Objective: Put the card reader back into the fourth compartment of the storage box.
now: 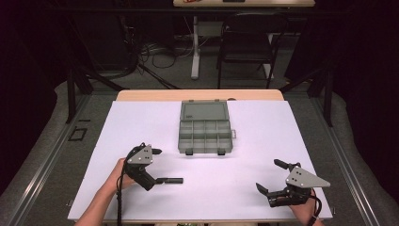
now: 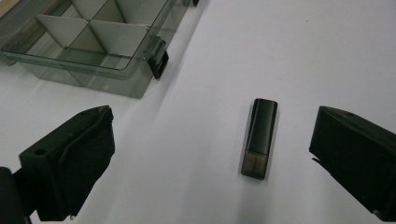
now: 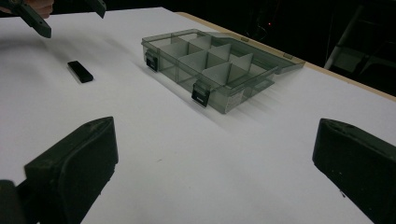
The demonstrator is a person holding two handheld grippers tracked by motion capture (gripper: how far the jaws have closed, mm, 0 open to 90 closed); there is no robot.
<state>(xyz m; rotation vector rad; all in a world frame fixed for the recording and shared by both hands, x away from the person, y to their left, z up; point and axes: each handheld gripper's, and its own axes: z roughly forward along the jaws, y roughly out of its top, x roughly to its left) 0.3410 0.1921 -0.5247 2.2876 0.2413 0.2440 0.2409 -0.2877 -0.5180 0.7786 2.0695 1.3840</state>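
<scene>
USB stick (image 2: 259,138) flat on white table sheet (image 1: 263,141), btwn left gripper (image 2: 212,154) jaws, nearer right jaw, not touched. Left jaws wide, nothing held. Compartment box (image 1: 205,135) w/ lid open lies beyond stick, near table centre, black latches facing person. Right gripper (image 1: 277,181) at near right corner, well apart from stick, jaws wide, nothing held.

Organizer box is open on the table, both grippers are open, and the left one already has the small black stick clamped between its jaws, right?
Not clamped. The left gripper view shows the small black stick lying flat on the table between the wide-open jaws of the left gripper, touching neither. The organizer box is open, and the right gripper is open too.
</scene>
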